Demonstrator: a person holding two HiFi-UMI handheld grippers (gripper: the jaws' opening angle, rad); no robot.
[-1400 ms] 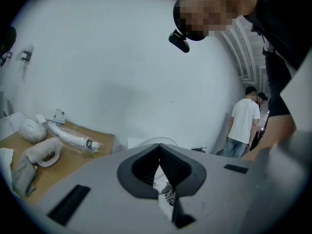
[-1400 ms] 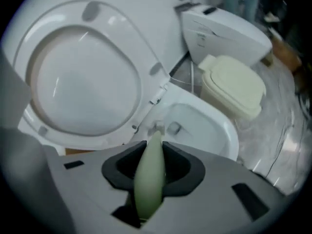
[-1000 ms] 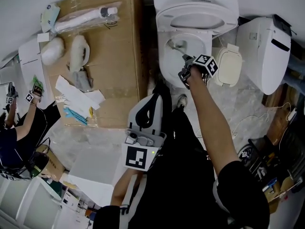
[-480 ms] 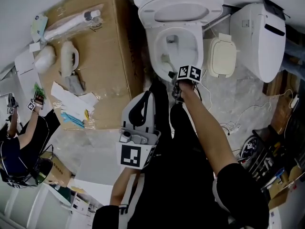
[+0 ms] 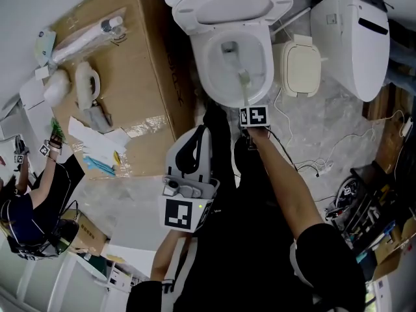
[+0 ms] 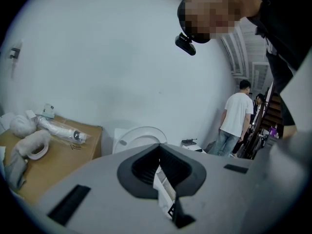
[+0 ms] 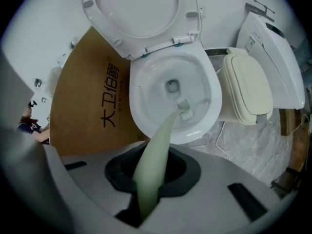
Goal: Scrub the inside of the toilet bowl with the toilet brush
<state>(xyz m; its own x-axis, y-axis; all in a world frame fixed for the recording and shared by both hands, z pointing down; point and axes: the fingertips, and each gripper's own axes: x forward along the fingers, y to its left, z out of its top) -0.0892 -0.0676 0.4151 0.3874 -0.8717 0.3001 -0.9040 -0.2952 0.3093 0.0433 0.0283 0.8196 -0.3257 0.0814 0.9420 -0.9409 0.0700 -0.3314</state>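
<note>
right claw (image 7: 148, 189), just closing, grips toilet brush (image 7: 163, 140); bristles in toilet bowl (image 7: 141, 118) plain only in right gripper view. left claw (image 6: 163, 179) unclear. cardboard box (image 7: 83, 111) just beside bowl.

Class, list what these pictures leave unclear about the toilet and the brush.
Contact of brush bristles with the bowl: right gripper view, too small to tell.
The bowl in the left gripper view: hidden behind the left gripper; only the lid shows.
Printed sheets on the cardboard box: head view, too small to read.
</note>
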